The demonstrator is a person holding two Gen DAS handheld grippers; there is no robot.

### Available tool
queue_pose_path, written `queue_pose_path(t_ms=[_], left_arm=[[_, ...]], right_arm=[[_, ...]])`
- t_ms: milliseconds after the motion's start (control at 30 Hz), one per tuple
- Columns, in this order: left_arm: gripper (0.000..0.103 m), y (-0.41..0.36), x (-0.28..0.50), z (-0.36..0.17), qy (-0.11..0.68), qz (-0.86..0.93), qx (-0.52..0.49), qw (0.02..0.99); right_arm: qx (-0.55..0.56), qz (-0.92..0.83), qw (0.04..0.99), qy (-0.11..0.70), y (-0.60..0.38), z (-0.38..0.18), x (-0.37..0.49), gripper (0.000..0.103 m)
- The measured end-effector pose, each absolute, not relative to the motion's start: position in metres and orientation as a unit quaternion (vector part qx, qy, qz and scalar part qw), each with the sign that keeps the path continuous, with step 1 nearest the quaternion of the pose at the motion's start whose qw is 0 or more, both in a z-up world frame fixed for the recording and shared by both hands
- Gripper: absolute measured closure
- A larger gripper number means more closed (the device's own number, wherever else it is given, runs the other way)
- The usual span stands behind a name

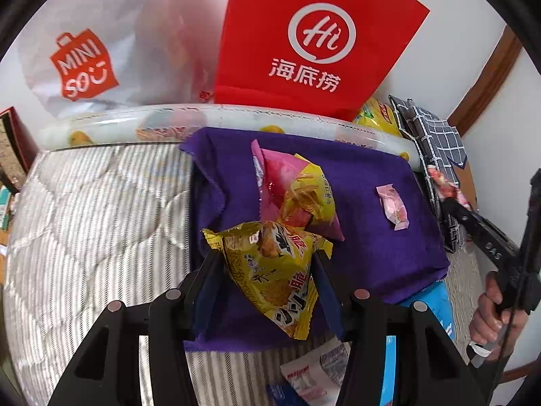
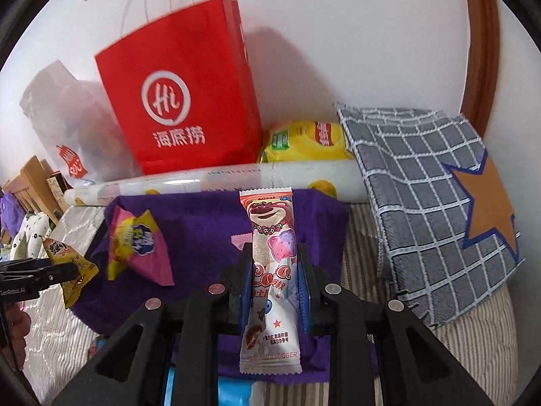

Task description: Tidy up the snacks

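Observation:
My left gripper (image 1: 268,260) is shut on a yellow snack packet (image 1: 274,274) and holds it above the purple cloth (image 1: 372,230); the packet also shows in the right wrist view (image 2: 69,264). My right gripper (image 2: 274,253) is shut on a long white bear-print candy packet (image 2: 272,270), held upright above the cloth (image 2: 203,237). A pink and yellow triangular snack bag (image 1: 297,193) lies on the cloth, also seen in the right wrist view (image 2: 138,247). A small pink candy (image 1: 394,208) lies to its right.
A red paper bag (image 1: 304,44) and a white Miniso bag (image 1: 101,54) stand against the wall behind a rolled sheet (image 1: 203,123). A yellow packet (image 2: 304,142) and a grey checked cloth (image 2: 432,196) lie at the right. Striped bedding (image 1: 84,220) lies at the left.

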State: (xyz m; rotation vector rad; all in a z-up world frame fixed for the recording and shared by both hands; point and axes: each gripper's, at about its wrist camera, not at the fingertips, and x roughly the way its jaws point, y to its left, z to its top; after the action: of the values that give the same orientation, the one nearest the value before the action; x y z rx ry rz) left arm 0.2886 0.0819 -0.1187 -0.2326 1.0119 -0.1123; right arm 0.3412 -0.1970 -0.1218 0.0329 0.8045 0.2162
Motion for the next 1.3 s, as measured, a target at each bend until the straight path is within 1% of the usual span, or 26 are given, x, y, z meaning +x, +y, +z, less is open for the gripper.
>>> queue_pose_path(t_ms=[467,700,867,967,1033,1133,1200,1300], left_arm=[[0.051,0.084,0.308,-0.144,0.495,-0.074,-0.125,0.856],[0.051,0.085,0.309,-0.146,0.496,-0.074,-0.128,0.855],[0.051,0.083,0.308,-0.148,0.501,-0.076,-0.126,0.853],[0.051,0.083,0.306,-0.147,0.502,-0.074,-0.123,0.853],[0.050,0.083,0.306,-0.147,0.507,-0.070,-0.121,0.851],[0.050,0.083,0.305,-0.146,0.512,-0.067,-0.116,0.849],[0.043,0.083,0.303,-0.144,0.515,-0.061,-0.111,0.848],[0.041,0.085,0.297,-0.138,0.514,-0.057,-0.108,0.849]], right_arm=[[0.015,0.102,0.892,0.441,-0.195,-0.162,0.367,0.080],[0.005,0.109,0.887,0.448,-0.190,-0.167,0.369,0.078],[-0.006,0.111,0.891,0.440,-0.190,-0.159,0.362,0.063],[-0.016,0.111,0.895,0.432,-0.190,-0.152,0.353,0.057],[-0.019,0.110,0.897,0.427,-0.189,-0.146,0.346,0.055],[-0.016,0.109,0.901,0.420,-0.190,-0.138,0.335,0.046],[-0.014,0.107,0.903,0.417,-0.190,-0.133,0.329,0.045],[-0.017,0.093,0.912,0.400,-0.191,-0.122,0.315,0.045]])
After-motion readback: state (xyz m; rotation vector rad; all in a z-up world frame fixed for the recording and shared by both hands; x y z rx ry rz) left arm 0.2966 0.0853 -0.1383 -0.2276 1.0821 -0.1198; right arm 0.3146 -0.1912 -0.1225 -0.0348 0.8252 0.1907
